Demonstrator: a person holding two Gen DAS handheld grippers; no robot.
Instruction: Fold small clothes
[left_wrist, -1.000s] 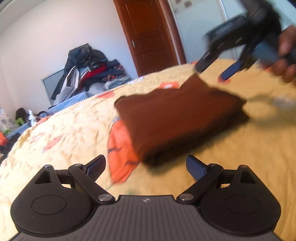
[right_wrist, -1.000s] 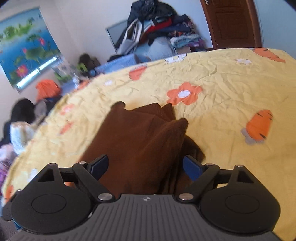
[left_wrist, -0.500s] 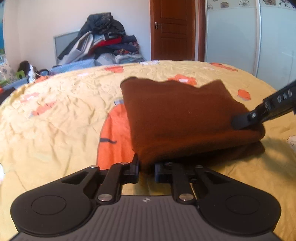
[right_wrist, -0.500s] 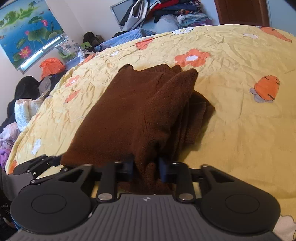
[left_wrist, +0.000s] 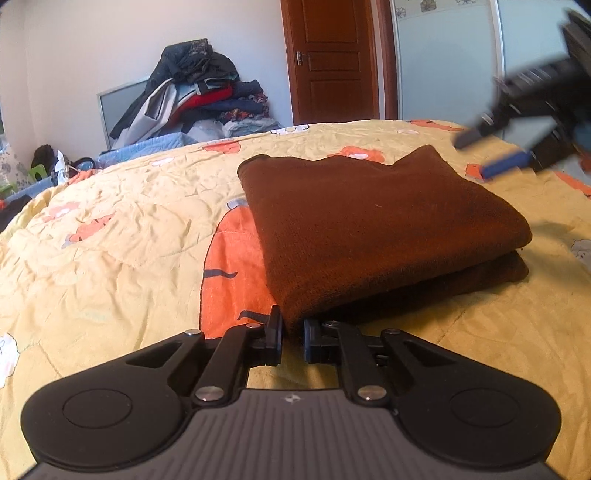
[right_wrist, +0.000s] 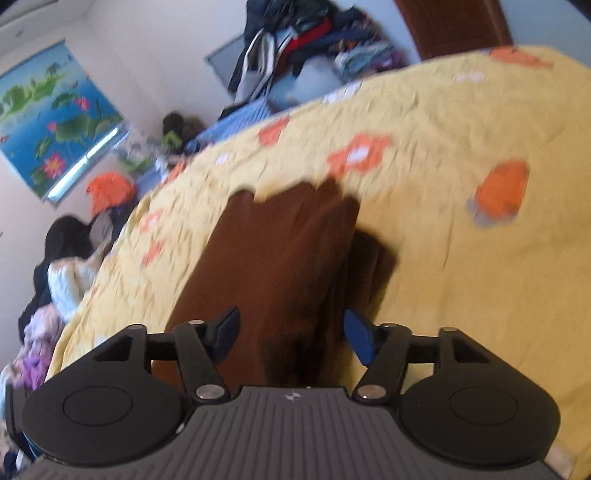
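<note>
A brown folded garment (left_wrist: 369, 229) lies on the yellow bedspread (left_wrist: 110, 258). My left gripper (left_wrist: 293, 334) is shut on its near corner, with the cloth pinched between the pads. In the right wrist view, my right gripper (right_wrist: 291, 332) has its jaws apart and opening. The garment (right_wrist: 280, 251) lies under and between the fingers, and the pads do not press on it. In the left wrist view the right gripper (left_wrist: 487, 153) appears blurred, above the garment's far right corner.
A heap of clothes (left_wrist: 195, 92) is piled against the far wall beside a brown door (left_wrist: 332, 62). More clothing (right_wrist: 62, 280) lies off the bed's left side, under a lotus poster (right_wrist: 48, 122). The bedspread (right_wrist: 461, 258) stretches right of the garment.
The left gripper closed on the garment's near corner and has kept hold of it. The right gripper closed on the garment's edge, then let go and drew away from it.
</note>
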